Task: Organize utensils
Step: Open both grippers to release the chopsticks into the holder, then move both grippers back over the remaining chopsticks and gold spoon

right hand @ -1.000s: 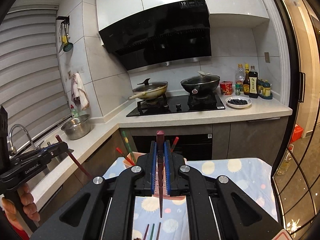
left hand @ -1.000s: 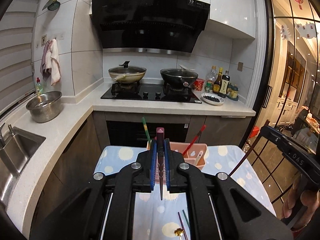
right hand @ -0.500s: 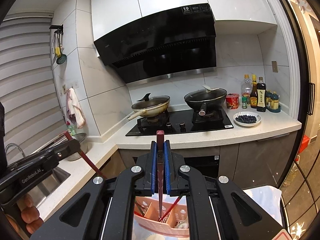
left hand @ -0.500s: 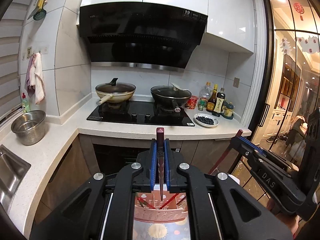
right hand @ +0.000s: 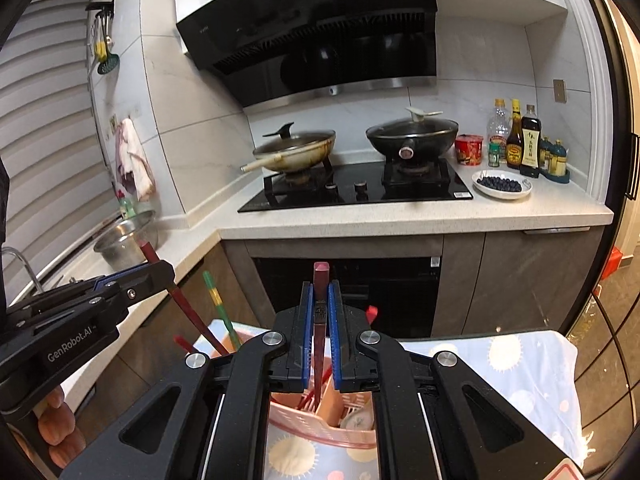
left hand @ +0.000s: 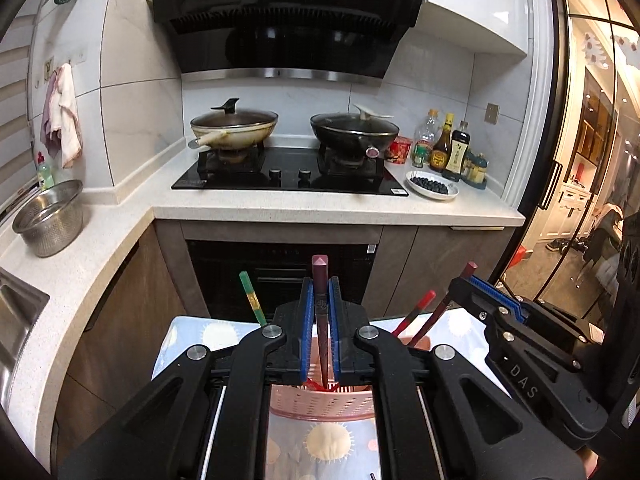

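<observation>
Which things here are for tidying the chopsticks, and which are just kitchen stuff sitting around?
For the job: maroon chopstick in left gripper, another in right gripper, pink basket, green chopstick.

Just sitting: woks, blueberry plate, sauce bottles, colander.

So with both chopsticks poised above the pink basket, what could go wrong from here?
1. The left claw and right claw sit close together, so they may collide.
2. Each dark red chopstick could foul the green chopstick already standing in the pink basket, or tip it.
</observation>
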